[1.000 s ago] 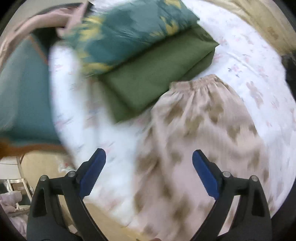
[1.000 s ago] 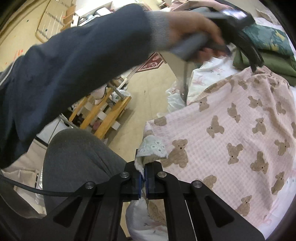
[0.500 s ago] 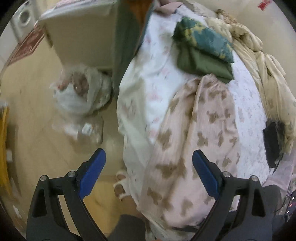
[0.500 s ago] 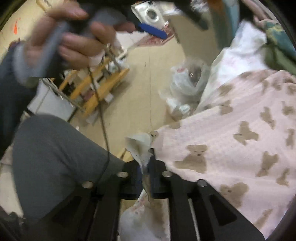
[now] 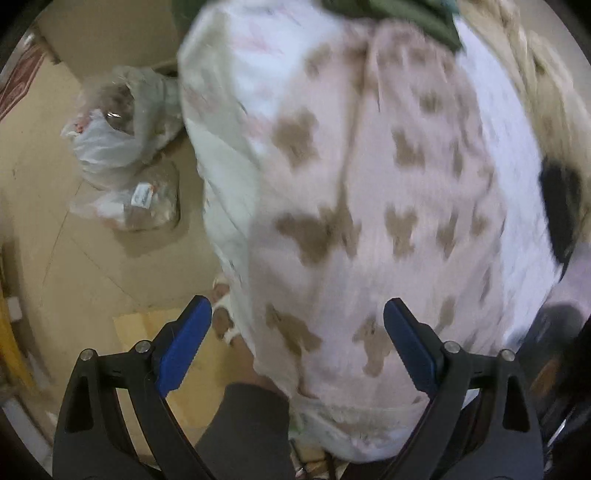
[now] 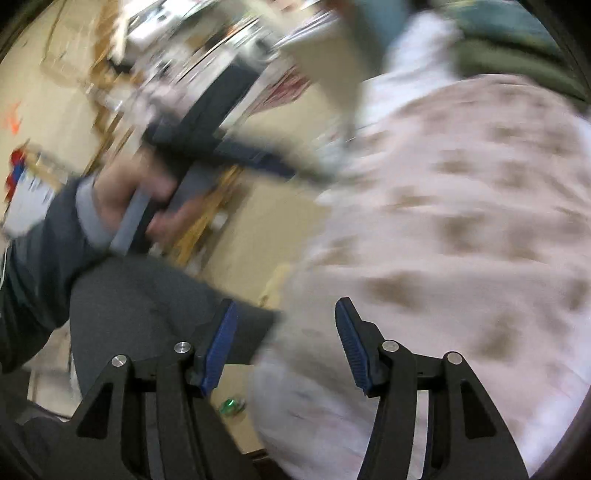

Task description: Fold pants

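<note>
The pink pants with brown bear print (image 5: 369, 206) lie spread on the white bed, their hem hanging over the near edge. They also fill the right wrist view (image 6: 461, 229). My left gripper (image 5: 297, 347) is open and empty, hovering above the hem end of the pants. My right gripper (image 6: 284, 347) is open and empty at the pants' near left corner. The left gripper also shows, blurred, in the right wrist view (image 6: 258, 155), held in the person's hand.
Folded green and teal clothes (image 5: 399, 14) lie at the far end of the bed. Plastic bags (image 5: 122, 147) sit on the floor left of the bed. A black object (image 5: 561, 210) lies on the right. The person's grey-trousered leg (image 6: 147, 295) is beside the bed.
My right gripper has opened and let go of the pants' lacy hem corner. My left gripper has swung back from the waistband end to above the hem.
</note>
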The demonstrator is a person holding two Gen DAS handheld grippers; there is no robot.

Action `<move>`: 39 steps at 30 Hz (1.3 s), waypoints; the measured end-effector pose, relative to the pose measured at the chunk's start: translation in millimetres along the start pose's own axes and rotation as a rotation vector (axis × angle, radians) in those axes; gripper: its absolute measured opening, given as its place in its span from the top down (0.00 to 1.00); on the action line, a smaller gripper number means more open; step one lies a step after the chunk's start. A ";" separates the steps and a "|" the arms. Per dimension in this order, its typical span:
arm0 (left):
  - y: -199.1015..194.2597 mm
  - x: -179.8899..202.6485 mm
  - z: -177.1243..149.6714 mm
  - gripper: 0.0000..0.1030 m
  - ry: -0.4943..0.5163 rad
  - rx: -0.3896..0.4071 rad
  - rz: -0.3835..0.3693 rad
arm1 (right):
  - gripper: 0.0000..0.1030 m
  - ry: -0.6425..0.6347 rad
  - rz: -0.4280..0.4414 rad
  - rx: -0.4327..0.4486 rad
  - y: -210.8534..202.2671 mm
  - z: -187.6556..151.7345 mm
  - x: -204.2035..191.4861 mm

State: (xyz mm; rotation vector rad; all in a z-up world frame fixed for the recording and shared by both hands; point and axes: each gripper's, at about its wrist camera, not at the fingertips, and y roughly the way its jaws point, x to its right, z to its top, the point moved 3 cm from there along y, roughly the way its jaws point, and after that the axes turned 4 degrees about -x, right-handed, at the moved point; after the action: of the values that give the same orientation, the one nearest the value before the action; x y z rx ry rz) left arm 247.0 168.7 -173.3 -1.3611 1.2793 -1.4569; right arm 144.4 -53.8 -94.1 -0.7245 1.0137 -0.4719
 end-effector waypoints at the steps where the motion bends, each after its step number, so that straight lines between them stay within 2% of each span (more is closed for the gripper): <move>1: 8.3 5.8 -2.3 0.20 0.006 -0.028 -0.008 | 0.43 0.026 -0.026 0.016 -11.5 -3.5 18.5; 2: 16.3 11.7 -4.9 0.30 0.013 -0.060 -0.023 | 0.43 0.060 -0.050 0.034 -23.3 -8.5 38.1; 4: 31.2 22.5 -10.1 0.37 0.031 -0.108 -0.016 | 0.43 0.118 -0.083 0.057 -37.7 -16.3 67.5; 6: 37.1 32.5 -16.4 0.89 0.065 -0.141 -0.012 | 0.43 0.157 -0.107 0.089 -49.2 -22.5 87.8; 7: 36.0 36.4 -19.2 0.95 0.074 -0.134 0.008 | 0.43 0.184 -0.110 0.112 -57.3 -26.3 99.0; 10: 18.5 49.1 -27.7 1.00 0.129 -0.075 0.078 | 0.43 0.232 -0.102 0.151 -71.9 -37.8 116.0; 15: -20.0 45.3 -35.4 1.00 0.093 0.036 0.123 | 0.43 0.253 -0.072 0.195 -78.8 -37.3 128.6; 17: -23.8 32.9 -32.7 1.00 0.058 0.038 0.152 | 0.43 0.271 -0.054 0.211 -80.8 -40.5 132.0; 18: -21.0 28.6 -32.3 1.00 0.052 0.016 0.138 | 0.43 0.275 -0.048 0.216 -81.7 -41.2 131.6; 19: -13.6 25.0 -31.3 0.99 0.044 -0.013 0.144 | 0.43 0.274 -0.045 0.216 -82.1 -39.4 136.7; 21: -7.6 16.9 -27.5 0.96 -0.002 -0.002 0.249 | 0.43 0.262 -0.046 0.214 -81.7 -41.1 134.3; 22: -2.8 10.9 -25.1 0.92 -0.023 -0.001 0.265 | 0.43 0.257 -0.048 0.210 -82.1 -40.6 133.1; 23: -0.4 4.6 -22.1 0.79 -0.041 0.004 0.267 | 0.43 0.255 -0.050 0.205 -81.4 -41.4 131.9; 24: -0.6 -0.7 -20.2 0.54 -0.055 0.020 0.258 | 0.43 0.257 -0.049 0.205 -80.6 -42.1 132.0; 25: -0.8 -6.0 -19.0 0.41 -0.068 0.040 0.235 | 0.43 0.261 -0.047 0.204 -80.8 -43.5 132.1; 26: 0.1 -10.1 -17.6 0.21 -0.070 0.051 0.189 | 0.43 0.266 -0.048 0.203 -81.2 -44.5 132.9; 27: 2.0 -11.7 -15.8 0.12 -0.061 0.045 0.151 | 0.43 0.271 -0.050 0.204 -81.5 -45.7 134.1; 29: 9.0 -13.5 -12.4 0.12 -0.025 0.032 0.103 | 0.43 0.290 -0.053 0.203 -82.0 -49.8 138.8; 32: 29.8 -15.5 -5.8 0.12 0.072 0.011 0.091 | 0.43 0.314 -0.051 0.193 -79.6 -53.3 141.8; 34: 44.1 -18.9 -1.3 0.10 0.120 -0.010 0.043 | 0.43 0.315 -0.067 0.181 -77.0 -55.6 141.8; 37: 54.1 -24.2 4.8 0.04 0.143 -0.031 -0.026 | 0.43 0.328 -0.085 0.166 -72.2 -59.3 143.9; 39: 58.4 -22.8 7.3 0.04 0.160 -0.040 -0.059 | 0.43 0.336 -0.100 0.154 -68.4 -61.3 146.0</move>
State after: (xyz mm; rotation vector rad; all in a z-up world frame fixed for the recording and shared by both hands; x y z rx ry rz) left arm 251.5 176.8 -235.8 -1.3403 1.3858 -1.6155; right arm 155.6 -216.4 -150.7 -0.5699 1.2419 -0.7687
